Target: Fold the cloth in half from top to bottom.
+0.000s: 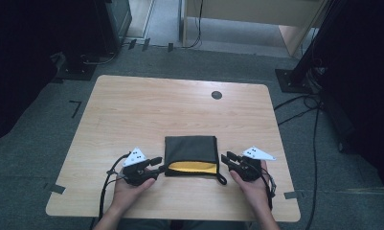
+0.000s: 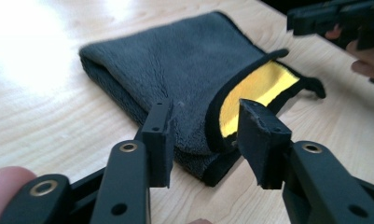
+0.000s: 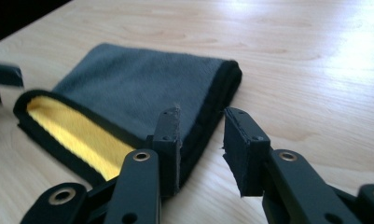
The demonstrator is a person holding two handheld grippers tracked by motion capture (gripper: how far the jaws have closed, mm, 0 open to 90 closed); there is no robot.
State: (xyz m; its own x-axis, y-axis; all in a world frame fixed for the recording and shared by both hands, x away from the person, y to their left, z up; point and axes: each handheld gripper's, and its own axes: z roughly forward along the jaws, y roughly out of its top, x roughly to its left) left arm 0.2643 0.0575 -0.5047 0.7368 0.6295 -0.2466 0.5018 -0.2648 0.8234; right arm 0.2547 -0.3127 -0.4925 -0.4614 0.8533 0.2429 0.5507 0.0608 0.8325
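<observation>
A folded dark grey cloth (image 1: 189, 148) with black trim lies flat on the wooden table (image 1: 132, 110), near its front edge. Its yellow inner side (image 1: 192, 167) shows along the near edge. My left gripper (image 1: 158, 163) sits at the cloth's near left corner, jaws open. In the left gripper view the cloth (image 2: 175, 65) has its corner just beyond the gap of that gripper (image 2: 205, 140), and no pad presses on it. My right gripper (image 1: 226, 158) stands open at the near right corner. In the right gripper view the cloth (image 3: 138, 84) has its edge beside one jaw of this gripper (image 3: 203, 147).
A small round dark grommet (image 1: 217, 95) is set in the table's far side. Bare wood surrounds the cloth. Black stands and cables (image 1: 299, 103) lie on the grey floor around the table. The person's hands hold both grippers at the front edge.
</observation>
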